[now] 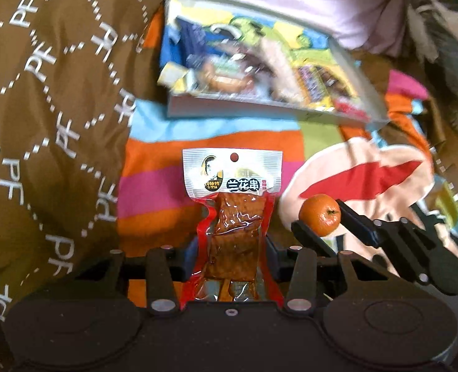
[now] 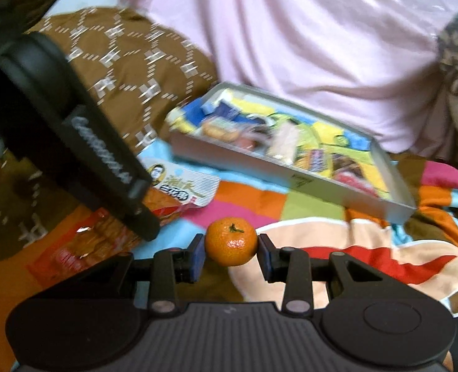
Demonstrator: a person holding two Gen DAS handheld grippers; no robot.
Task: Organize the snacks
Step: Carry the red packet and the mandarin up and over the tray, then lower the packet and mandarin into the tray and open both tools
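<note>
A vacuum-sealed tofu snack packet [image 1: 233, 214] is clamped between the nearly closed jaws of the left gripper [image 1: 233, 255], and a mandarin [image 2: 231, 241] is pinched by the half-closed right gripper [image 2: 231, 252], both short of the snack tray [image 2: 303, 183] on the striped bedsheet [image 2: 260, 204]. The round fruit could be squeezed out, and the limp packet snagged on the tray rim.
</note>
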